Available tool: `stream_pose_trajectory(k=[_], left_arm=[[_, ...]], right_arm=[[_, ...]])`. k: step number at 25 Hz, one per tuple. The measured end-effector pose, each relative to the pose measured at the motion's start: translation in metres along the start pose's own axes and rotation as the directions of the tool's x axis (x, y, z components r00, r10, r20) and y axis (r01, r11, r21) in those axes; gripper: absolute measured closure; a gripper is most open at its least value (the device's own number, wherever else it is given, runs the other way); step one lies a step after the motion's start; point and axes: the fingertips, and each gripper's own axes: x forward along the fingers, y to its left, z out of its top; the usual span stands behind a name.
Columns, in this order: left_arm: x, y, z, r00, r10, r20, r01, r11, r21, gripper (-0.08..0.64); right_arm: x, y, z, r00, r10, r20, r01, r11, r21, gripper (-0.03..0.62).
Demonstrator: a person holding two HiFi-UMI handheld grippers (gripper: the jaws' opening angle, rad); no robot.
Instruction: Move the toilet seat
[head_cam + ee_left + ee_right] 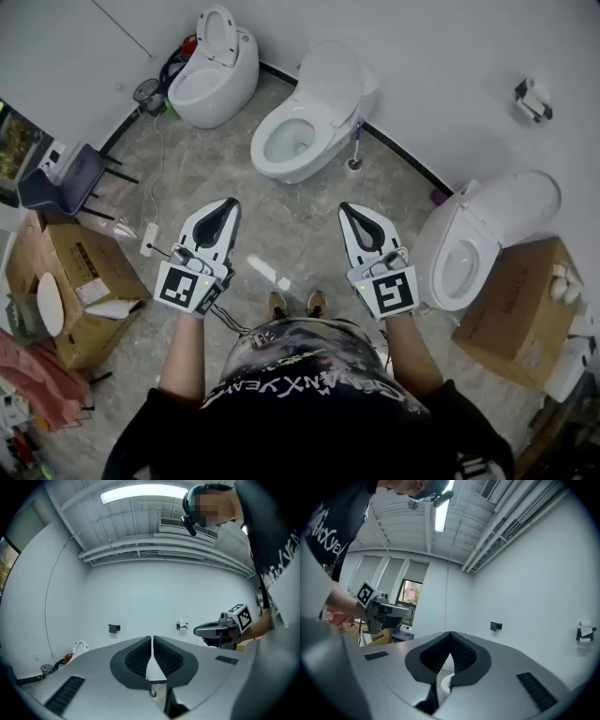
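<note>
Toilet seat [330,82]: up | toilets [214,89]: 3 | left gripper [228,202]: jaws together, empty | right gripper [345,207]: jaws together, empty

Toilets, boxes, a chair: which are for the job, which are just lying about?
For the job: left white ceramic toilet, middle white ceramic toilet, right white ceramic toilet, shut left claw, shut right claw.
Just lying about: left brown cardboard box, right brown cardboard box, blue chair.

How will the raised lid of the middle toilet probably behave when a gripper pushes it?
The lid looks like smooth, glossy, rigid plastic, so it should keep its shape but may be slippery. It stands raised behind the bowl, seemingly hinged there, so a push would probably swing it down, perhaps slamming.
</note>
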Motion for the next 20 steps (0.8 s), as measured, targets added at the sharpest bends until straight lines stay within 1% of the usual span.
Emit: stream_pose_trajectory(k=[7, 8, 11, 15, 20], left_arm=[[0.005, 0.003, 0.001, 1.0, -0.002, 0.001, 0.002, 1.0, 0.0, 0.526], [0.005, 0.003, 0.001, 1.0, -0.002, 0.003, 0.002, 1.0, 0.001, 0.526], [0.007, 0.005, 0.0, 1.0, -0.004, 0.004, 0.004, 1.0, 0.0, 0.526], [0.008, 0.009, -0.005, 1.0, -0.004, -0.005, 0.004, 1.0, 0.004, 0.526], [0.012, 0.013, -0.006, 1.0, -0.006, -0.012, 0.006, 1.0, 0.003, 0.526]], right_arm=[[0.003, -0.004, -0.001, 1.0, -0.005, 0.0, 0.005, 1.0, 0.0, 0.592], [0.004, -0.004, -0.001, 1.0, -0.006, -0.008, 0.006, 1.0, 0.003, 0.592], [0.004, -0.003, -0.009, 0.998, 0.007, -0.069, -0.005, 0.999, 0.034, 0.591], [0.009, -0.003, -0.01, 0.999, 0.009, -0.037, -0.007, 0.999, 0.05, 0.589], [0.014, -0.003, -0.014, 0.998, 0.015, -0.065, -0.012, 0.999, 0.044, 0.589]])
